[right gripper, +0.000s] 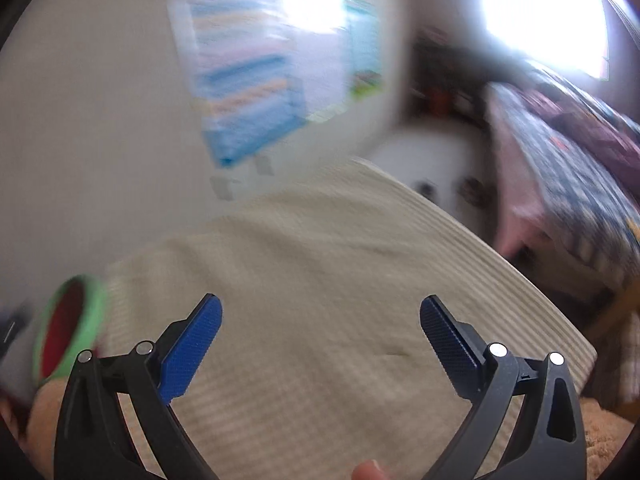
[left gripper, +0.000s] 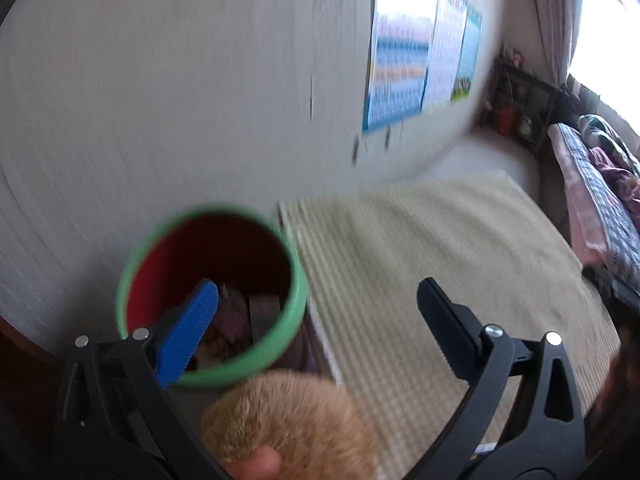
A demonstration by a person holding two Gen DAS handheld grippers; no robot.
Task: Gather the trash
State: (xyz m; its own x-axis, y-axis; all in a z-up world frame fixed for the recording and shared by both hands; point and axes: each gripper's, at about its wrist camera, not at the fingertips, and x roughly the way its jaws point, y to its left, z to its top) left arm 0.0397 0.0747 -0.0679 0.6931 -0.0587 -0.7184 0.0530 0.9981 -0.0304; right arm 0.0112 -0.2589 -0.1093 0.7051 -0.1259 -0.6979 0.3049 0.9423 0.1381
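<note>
A red bin with a green rim stands against the white wall in the left wrist view, with wrappers and paper scraps lying inside it. My left gripper hangs open just above and in front of the bin, its blue left pad over the bin's mouth, nothing between the fingers. In the right wrist view the same bin shows blurred at the far left. My right gripper is open and empty over the beige ribbed mat.
The beige mat covers the floor beside the bin. A tan furry thing sits under the left gripper. Posters hang on the wall. A bed with checked bedding and a dark shelf stand at right.
</note>
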